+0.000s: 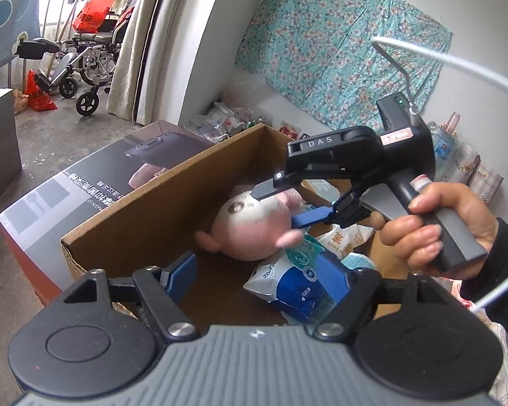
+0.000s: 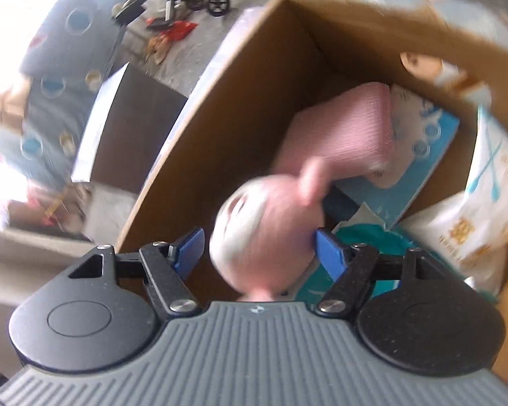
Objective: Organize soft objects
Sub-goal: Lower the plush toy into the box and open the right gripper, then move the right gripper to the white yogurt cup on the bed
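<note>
Hovering spread over the brown cardboard box [image 1: 145,216], the right gripper [image 2: 257,253] straddles a round pink-and-white plush toy [image 2: 264,226], its pads not pinching, while the left gripper [image 1: 257,270] hangs spread, empty.

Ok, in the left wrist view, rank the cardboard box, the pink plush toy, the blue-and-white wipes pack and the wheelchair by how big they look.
1. cardboard box
2. pink plush toy
3. blue-and-white wipes pack and wheelchair: these look alike. The wheelchair is far off across the room, so its small look is only distance, and the left tongs hide part of the pack.
</note>
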